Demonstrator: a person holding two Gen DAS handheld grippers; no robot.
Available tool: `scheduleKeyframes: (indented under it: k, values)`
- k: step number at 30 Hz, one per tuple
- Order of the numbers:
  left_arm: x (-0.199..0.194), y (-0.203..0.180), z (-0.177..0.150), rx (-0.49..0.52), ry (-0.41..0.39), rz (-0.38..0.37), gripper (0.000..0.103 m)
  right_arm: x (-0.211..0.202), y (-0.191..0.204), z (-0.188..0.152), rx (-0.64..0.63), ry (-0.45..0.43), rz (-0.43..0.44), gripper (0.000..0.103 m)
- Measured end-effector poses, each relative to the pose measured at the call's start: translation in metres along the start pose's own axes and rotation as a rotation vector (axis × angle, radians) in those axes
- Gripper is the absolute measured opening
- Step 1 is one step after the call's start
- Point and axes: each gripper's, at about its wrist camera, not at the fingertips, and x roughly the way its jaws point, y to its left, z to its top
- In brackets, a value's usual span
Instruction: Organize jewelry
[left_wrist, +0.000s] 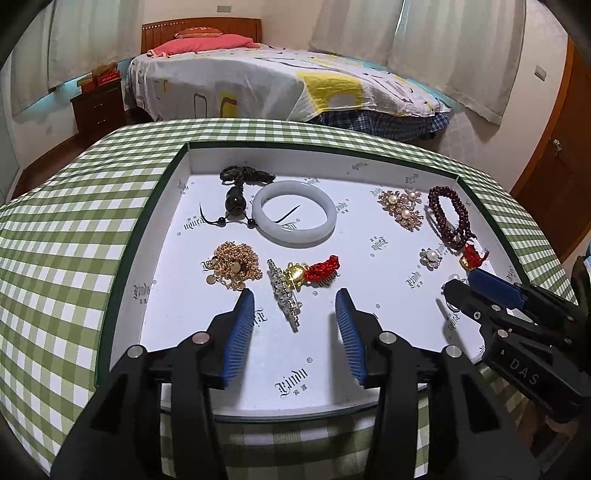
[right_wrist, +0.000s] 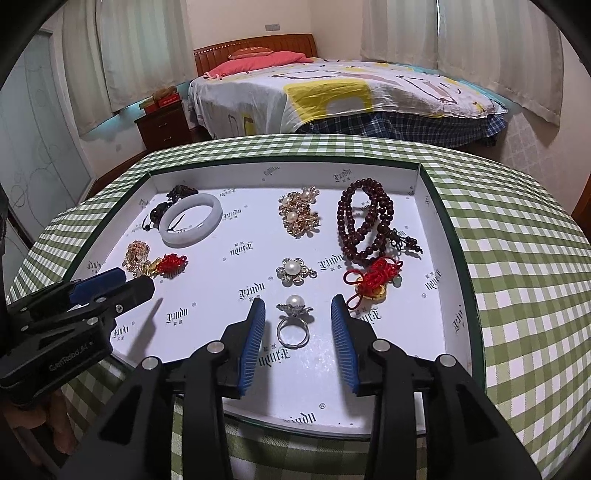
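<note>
A white tray (left_wrist: 173, 236) on a green checked table holds jewelry. My left gripper (left_wrist: 295, 299) is open and empty, just above a silver rhinestone brooch (left_wrist: 284, 295), near a gold chain (left_wrist: 232, 264) and a red-knot gold charm (left_wrist: 314, 271). A white jade bangle (left_wrist: 293, 216) and a black pendant (left_wrist: 236, 199) lie behind. My right gripper (right_wrist: 298, 306) is open and empty, its fingers on either side of a pearl ring (right_wrist: 293, 321). A pearl flower brooch (right_wrist: 294, 271), gold pearl brooches (right_wrist: 299, 210), dark red beads (right_wrist: 364, 225) and a second red-knot charm (right_wrist: 373, 280) lie beyond.
The tray's raised rim (right_wrist: 454, 236) surrounds the jewelry. The other gripper shows at the right edge in the left wrist view (left_wrist: 517, 317) and at the left edge in the right wrist view (right_wrist: 74, 306). A bed (left_wrist: 277, 81) and a nightstand (left_wrist: 98, 107) stand behind the table.
</note>
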Motion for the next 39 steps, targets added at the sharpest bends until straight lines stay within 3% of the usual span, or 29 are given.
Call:
scheduleKeyframes:
  k: [10, 21, 24, 32, 39]
  values:
    - [-0.013, -0.003, 0.000, 0.009, -0.033, 0.021, 0.065, -0.011, -0.006, -0.001, 0.025, -0.035, -0.011, 0.061]
    - [-0.026, 0.000, -0.004, 0.006, -0.078, 0.092, 0.084, -0.026, -0.013, -0.008, 0.067, -0.100, -0.038, 0.069]
    - [-0.034, -0.001, -0.006, 0.011, -0.099, 0.142, 0.090, -0.032, -0.013, -0.012, 0.071, -0.118, -0.050, 0.070]
    - [-0.082, -0.011, -0.014, 0.011, -0.159, 0.154, 0.090, -0.064, -0.007, -0.021, 0.059, -0.145, -0.070, 0.073]
    - [-0.151, -0.024, -0.016, 0.011, -0.239, 0.187, 0.091, -0.129, 0.009, -0.017, 0.042, -0.230, -0.069, 0.076]
